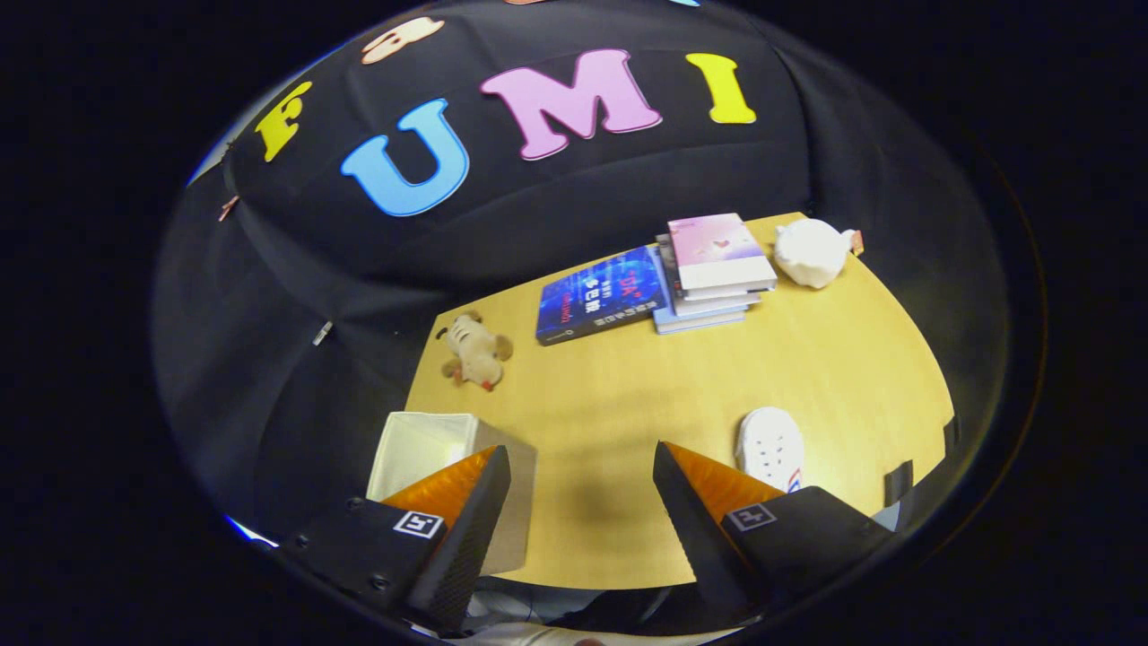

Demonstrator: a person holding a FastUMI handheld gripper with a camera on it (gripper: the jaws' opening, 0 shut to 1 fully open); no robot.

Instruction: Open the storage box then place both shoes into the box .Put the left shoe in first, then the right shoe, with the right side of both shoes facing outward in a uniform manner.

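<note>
My gripper (581, 458) hangs above the wooden table (628, 404), open, with nothing between its fingers. The left finger (471, 502) overlaps a white storage box (421, 444) standing near the table's left front corner; its top looks open and I see only pale inside walls. Just beyond the right finger (695, 502) lies a white shoe (771, 447) with small holes and a red and blue mark at its near end. Part of that shoe is hidden by the finger.
A small plush dog (475, 352) lies beyond the box near the table's left edge. At the back sit a blue book (599, 294), a stack of books (713, 269) and a white plush toy (812, 251).
</note>
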